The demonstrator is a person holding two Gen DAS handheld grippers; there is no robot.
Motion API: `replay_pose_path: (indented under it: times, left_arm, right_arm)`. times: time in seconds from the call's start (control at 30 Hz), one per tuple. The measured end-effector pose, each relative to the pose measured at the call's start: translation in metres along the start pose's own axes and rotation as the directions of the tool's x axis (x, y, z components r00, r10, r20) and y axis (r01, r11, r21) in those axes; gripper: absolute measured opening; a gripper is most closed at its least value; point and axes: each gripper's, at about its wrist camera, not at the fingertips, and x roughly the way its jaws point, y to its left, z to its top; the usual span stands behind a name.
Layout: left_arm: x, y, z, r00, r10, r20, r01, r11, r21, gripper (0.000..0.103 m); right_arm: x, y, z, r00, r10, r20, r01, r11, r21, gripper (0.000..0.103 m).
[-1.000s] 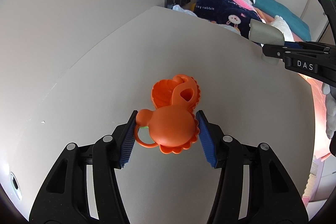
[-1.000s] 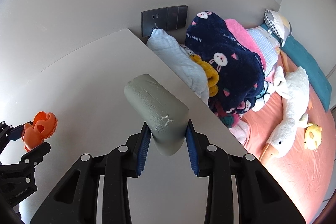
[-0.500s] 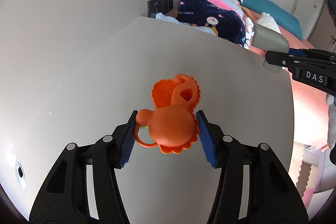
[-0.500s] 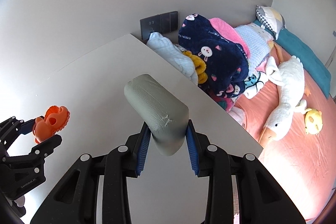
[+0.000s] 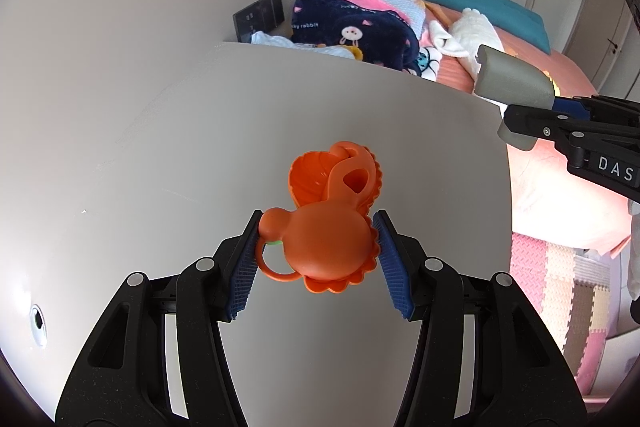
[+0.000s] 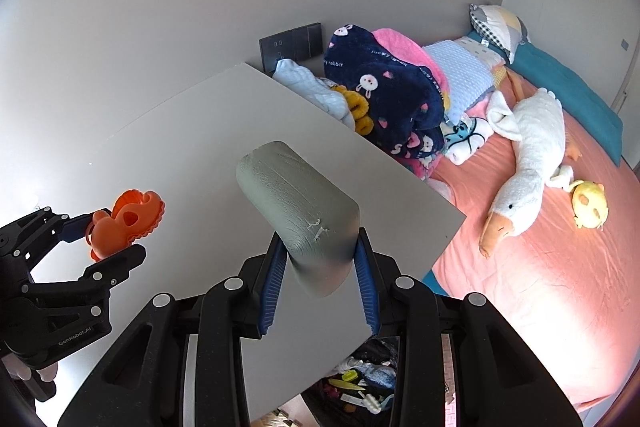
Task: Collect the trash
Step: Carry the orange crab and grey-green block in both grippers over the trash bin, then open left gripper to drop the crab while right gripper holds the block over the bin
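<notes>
Both grippers lifted and swung across white tabletop (image 5: 168,155) toward bed side; more floor mat visible. Left gripper (image 5: 318,259) clamps orange plastic toy (image 5: 328,227) above table: light, rigid, glossy, could slip; hold round body. Right gripper (image 6: 320,259) squeezes grey-green foam roll (image 6: 296,203): soft, light, dents; grip mid-length.
</notes>
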Motion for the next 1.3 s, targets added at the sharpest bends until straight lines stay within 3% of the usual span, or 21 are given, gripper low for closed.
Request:
replay_pose_path:
  times: [0.8, 0.83, 0.87, 0.97, 1.3]
  left_arm:
    - [-0.031, -0.088, -0.007, 0.996, -0.086, 0.035, 0.080, 0.988, 0.135, 0.053]
    - [-0.031, -0.091, -0.006, 0.995, -0.089, 0.044, 0.082, 0.986, 0.143, 0.042]
    - [-0.030, -0.094, -0.006, 0.994, -0.098, 0.040, 0.091, 0.985, 0.149, 0.022]
    - [-0.025, -0.096, -0.004, 0.992, -0.125, 0.016, 0.122, 0.985, 0.124, 0.007]
    - [-0.032, -0.100, -0.010, 0.991, -0.133, 0.011, 0.130, 0.981, 0.144, 0.007]
  right_arm:
    - [-0.071, -0.056, -0.066, 0.998, -0.029, 0.048, 0.024, 0.993, 0.116, 0.036]
    - [-0.074, -0.060, -0.068, 0.998, -0.040, 0.054, 0.034, 0.992, 0.122, 0.036]
    - [-0.077, -0.063, -0.070, 0.997, -0.052, 0.058, 0.044, 0.991, 0.125, 0.036]
    - [-0.083, -0.071, -0.075, 0.995, -0.070, 0.070, 0.060, 0.988, 0.143, 0.035]
    - [-0.093, -0.091, -0.083, 0.993, -0.079, 0.087, 0.060, 0.977, 0.204, 0.035]
